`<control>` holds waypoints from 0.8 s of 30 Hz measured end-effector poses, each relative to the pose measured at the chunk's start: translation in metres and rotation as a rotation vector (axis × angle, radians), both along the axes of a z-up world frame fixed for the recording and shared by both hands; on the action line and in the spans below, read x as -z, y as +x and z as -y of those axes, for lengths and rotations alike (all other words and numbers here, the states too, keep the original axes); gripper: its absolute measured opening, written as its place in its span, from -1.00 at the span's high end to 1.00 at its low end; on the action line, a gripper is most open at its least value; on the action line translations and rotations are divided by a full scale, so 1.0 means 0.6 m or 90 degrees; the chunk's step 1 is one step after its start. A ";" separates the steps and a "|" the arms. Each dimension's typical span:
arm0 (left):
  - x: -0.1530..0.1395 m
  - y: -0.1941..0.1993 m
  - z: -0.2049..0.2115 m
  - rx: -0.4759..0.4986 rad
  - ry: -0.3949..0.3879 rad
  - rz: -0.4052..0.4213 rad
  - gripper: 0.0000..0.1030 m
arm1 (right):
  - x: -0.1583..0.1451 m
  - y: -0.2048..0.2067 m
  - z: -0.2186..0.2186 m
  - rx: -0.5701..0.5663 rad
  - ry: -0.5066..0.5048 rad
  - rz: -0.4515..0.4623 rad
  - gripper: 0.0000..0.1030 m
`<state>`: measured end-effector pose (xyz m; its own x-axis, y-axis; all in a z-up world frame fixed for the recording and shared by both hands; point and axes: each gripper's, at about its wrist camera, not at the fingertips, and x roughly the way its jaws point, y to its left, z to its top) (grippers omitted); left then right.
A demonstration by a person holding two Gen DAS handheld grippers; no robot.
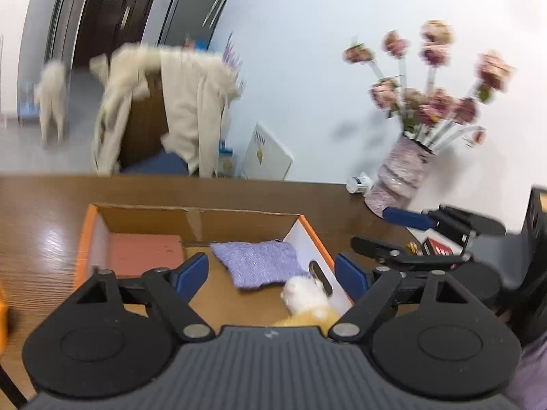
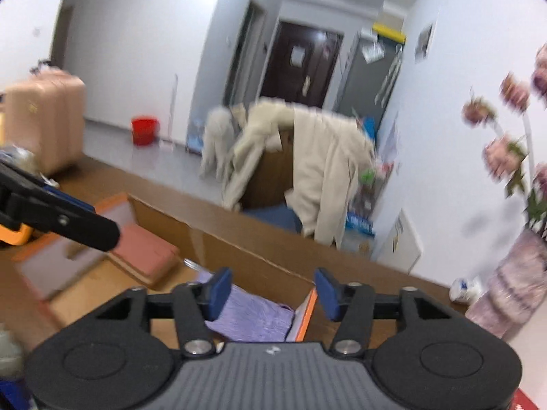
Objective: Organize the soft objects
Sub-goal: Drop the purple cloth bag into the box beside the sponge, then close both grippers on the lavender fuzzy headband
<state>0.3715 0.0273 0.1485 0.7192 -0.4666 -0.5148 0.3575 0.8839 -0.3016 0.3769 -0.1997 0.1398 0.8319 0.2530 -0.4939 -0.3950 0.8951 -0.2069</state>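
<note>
Left gripper (image 1: pixel 271 275) is spread wide over the cardboard box (image 1: pixel 191 217), its blue pads (image 1: pixel 191 273) clear of everything, nothing gripped. Straight ahead between those pads, down on the box floor, lies the purple knitted cloth (image 1: pixel 259 261), flat and loose. Just off the right pad, a white and yellow plush toy (image 1: pixel 304 299) sits close against the box's white inner wall, near the oval handle slot; the gripper body covers its lower part. Beyond the left pad, a pink cushion (image 1: pixel 145 253) fills the box's far left corner.

Over to the right gripper (image 2: pixel 271 294): jaws parted about halfway, and they're empty too. Below and between its pads (image 2: pixel 218 292) the same purple cloth (image 2: pixel 253 317) shows, tucked against the orange-edged box wall (image 2: pixel 304 311). No contact visible. Off to its left, the pink cushion (image 2: pixel 143 256) again, with the other gripper's dark finger crossing in front of it.

Everything's smeared with motion blur. Right of the left gripper, a vase of pink flowers (image 1: pixel 403 174) stands on the wooden table (image 1: pixel 41 212).
</note>
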 end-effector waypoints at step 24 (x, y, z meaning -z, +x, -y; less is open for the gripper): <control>0.198 -0.515 -0.153 -0.086 0.049 0.055 -1.00 | 0.172 -0.535 -0.006 -0.010 0.130 -0.006 -0.49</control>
